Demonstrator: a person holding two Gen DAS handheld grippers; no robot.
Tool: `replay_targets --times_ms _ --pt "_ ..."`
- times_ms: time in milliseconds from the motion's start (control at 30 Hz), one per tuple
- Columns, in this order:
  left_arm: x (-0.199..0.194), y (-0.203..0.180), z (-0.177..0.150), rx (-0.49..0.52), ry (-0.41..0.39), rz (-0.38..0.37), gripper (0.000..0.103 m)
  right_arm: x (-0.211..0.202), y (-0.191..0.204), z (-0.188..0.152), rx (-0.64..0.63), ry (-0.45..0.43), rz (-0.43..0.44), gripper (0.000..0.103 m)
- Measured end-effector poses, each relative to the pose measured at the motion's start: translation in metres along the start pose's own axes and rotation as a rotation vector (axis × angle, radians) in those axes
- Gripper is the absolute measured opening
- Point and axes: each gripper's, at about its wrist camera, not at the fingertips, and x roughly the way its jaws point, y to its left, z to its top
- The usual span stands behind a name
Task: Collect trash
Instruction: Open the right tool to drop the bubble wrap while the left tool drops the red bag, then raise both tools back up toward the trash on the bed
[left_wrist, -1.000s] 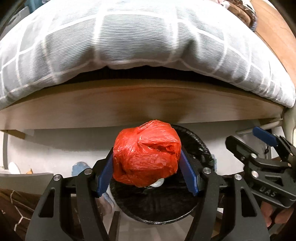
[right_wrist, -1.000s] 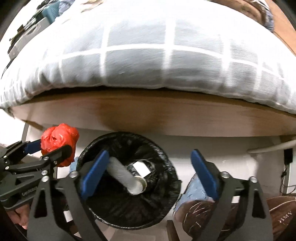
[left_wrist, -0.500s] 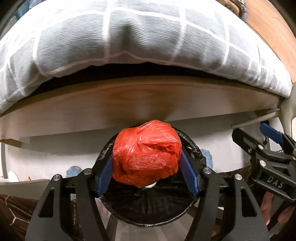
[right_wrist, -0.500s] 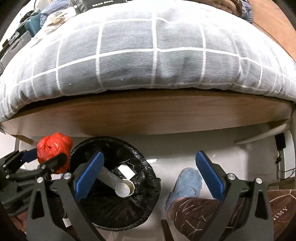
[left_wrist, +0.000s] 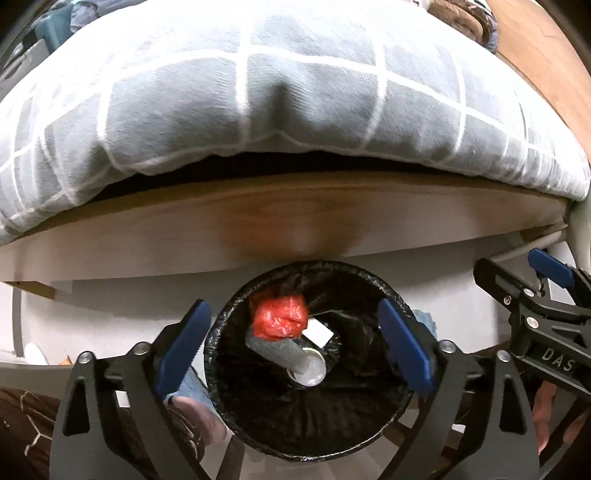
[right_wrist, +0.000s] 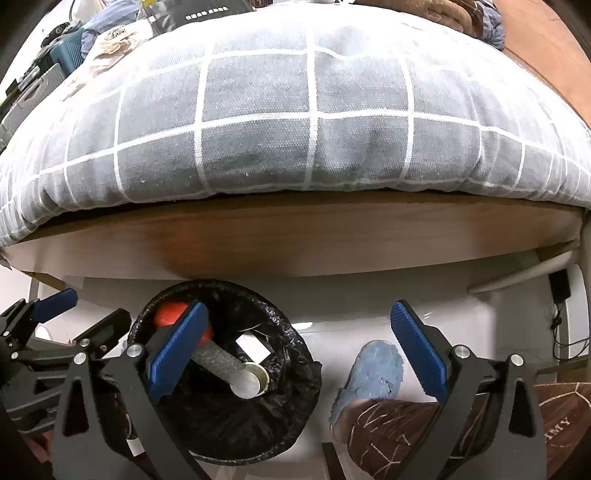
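A crumpled red plastic bag (left_wrist: 280, 318) lies inside the black-lined trash bin (left_wrist: 384, 421), on top of a grey tube (left_wrist: 284, 352) and beside a white paper scrap (left_wrist: 318, 332). My left gripper (left_wrist: 293, 349) is open and empty, its blue pads spread directly above the bin. In the right wrist view the bin (right_wrist: 295, 406) sits at lower left with the red bag (right_wrist: 168, 314) partly hidden behind a finger. My right gripper (right_wrist: 299, 350) is open and empty, to the right of the bin over the floor.
A bed with a grey checked duvet (right_wrist: 295, 110) and a wooden frame (right_wrist: 295, 236) overhangs the bin. The person's blue slipper (right_wrist: 373, 373) and brown trouser leg (right_wrist: 399, 432) stand right of the bin. A cable and plug (right_wrist: 559, 288) hang at far right.
My left gripper opened and the red bag dropped from it into the bin. The right gripper pulled back and up a little, staying open.
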Motion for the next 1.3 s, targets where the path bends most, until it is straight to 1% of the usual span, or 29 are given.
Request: replay_targets --times_ms 67,333,567,667,767,833,1033,1200,1300 --pt "-0.005 0.003 0.002 -0.010 -0.013 0.007 0.097 -0.004 0.000 0.002 -0.003 -0.012 0.001 0.095" --pt "-0.037 0.010 0.010 -0.013 -0.080 0.043 0.097 -0.025 0.003 0.010 -0.005 -0.068 0.005 0.095" --pt "-0.068 0.017 0.018 -0.015 -0.151 0.059 0.097 -0.060 0.007 0.024 -0.025 -0.155 -0.003 0.095" --pt "-0.080 0.017 0.026 -0.024 -0.177 0.056 0.097 -0.072 0.006 0.032 -0.033 -0.192 -0.007 0.095" --pt "-0.095 0.018 0.035 -0.027 -0.222 0.050 0.097 -0.085 0.004 0.041 -0.028 -0.228 0.001 0.095" --pt "-0.098 0.018 0.039 -0.031 -0.242 0.048 0.097 -0.092 0.002 0.047 -0.025 -0.253 0.008 0.095" --pt "-0.115 0.020 0.068 -0.045 -0.302 0.044 0.097 -0.104 0.001 0.074 -0.026 -0.316 0.009 0.095" --pt "-0.119 0.022 0.096 -0.052 -0.327 0.041 0.097 -0.109 -0.002 0.105 -0.031 -0.365 0.003 0.095" --pt "-0.117 0.024 0.113 -0.055 -0.333 0.042 0.097 -0.105 -0.007 0.126 -0.027 -0.376 -0.008 0.095"
